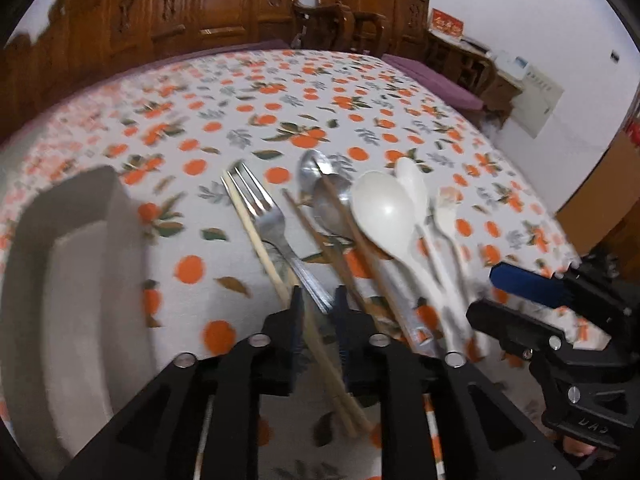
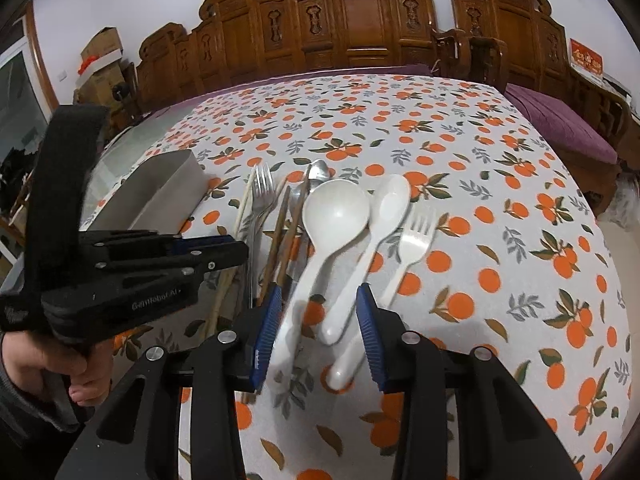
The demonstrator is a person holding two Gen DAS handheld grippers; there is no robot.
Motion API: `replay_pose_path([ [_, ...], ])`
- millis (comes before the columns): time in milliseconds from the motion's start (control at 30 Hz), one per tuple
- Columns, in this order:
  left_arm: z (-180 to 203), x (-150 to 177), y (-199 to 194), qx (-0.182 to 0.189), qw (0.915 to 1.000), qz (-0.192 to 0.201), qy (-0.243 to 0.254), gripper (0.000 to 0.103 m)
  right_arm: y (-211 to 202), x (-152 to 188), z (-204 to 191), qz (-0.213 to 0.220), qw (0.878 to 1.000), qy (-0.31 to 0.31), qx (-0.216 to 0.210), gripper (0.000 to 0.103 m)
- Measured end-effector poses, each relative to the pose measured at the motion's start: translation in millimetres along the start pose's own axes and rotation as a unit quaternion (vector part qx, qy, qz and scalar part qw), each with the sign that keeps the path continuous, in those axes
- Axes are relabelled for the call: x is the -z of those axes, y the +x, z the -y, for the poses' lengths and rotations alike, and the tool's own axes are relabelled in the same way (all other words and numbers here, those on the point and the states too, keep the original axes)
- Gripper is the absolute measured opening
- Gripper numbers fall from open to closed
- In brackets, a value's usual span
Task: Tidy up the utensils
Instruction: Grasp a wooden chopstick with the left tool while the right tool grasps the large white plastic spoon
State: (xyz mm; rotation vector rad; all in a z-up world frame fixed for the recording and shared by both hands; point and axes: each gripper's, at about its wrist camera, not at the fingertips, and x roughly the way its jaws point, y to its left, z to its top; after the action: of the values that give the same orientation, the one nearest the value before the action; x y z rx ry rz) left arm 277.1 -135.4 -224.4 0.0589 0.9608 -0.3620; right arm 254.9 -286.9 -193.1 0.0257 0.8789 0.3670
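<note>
On the side of my left gripper [image 2: 236,250] I read pale lettering, roughly "Gantrobot.AI", though it is small and blurred. A red placard [image 2: 586,62] with gold characters by the far wall is too blurred to read.

Most of the table's orange-fruit-patterned white tablecloth [image 2: 500,240] is bare toward its far edge and right side, so I have open room there. A white rectangular cardboard tray [image 2: 168,192] sits near the left edge, apart from the utensils.

The utensils lie bunched in a row mid-table: pale wooden chopsticks [image 1: 256,236], a steel fork [image 1: 276,228], dark brown chopsticks [image 2: 280,236], steel spoons [image 1: 324,196], a large white plastic ladle spoon [image 2: 334,214], a smaller white plastic spoon [image 2: 390,204] and a white plastic fork [image 2: 416,236].

My left gripper's jaws stand narrowly apart around the steel fork's handle and the pale chopsticks; I cannot tell whether they pinch. My right gripper [image 2: 316,336] is open, with white handles lying between its blue pads [image 2: 370,332], untouched on the right side.
</note>
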Motion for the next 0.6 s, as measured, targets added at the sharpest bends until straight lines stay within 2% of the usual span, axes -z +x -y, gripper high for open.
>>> replay_pose_path([
  [100,-1,4,2,-0.017,0.9997,-0.013,0.013,0.021,10,-1,-4,-0.003,1.000,-0.004,0.001,0.042],
  [267,-15,9,5,-0.029,0.9994,-0.020,-0.004,0.023,24,1,-4,-0.013,1.000,-0.010,0.013,0.042],
  [433,-14,9,5,-0.029,0.9994,-0.017,0.000,0.023,29,3,-2,-0.012,1.000,-0.002,0.008,0.032],
  [467,-15,9,5,-0.026,0.9995,-0.015,-0.002,0.022,29,3,-3,-0.011,1.000,-0.001,0.006,0.030],
  [533,-16,8,5,-0.013,0.9998,-0.014,-0.009,0.012,29,4,-4,-0.010,1.000,-0.007,0.010,0.027],
  [600,-16,7,5,-0.016,0.9997,-0.013,-0.014,0.011,30,4,-3,-0.011,1.000,-0.005,0.008,0.022],
])
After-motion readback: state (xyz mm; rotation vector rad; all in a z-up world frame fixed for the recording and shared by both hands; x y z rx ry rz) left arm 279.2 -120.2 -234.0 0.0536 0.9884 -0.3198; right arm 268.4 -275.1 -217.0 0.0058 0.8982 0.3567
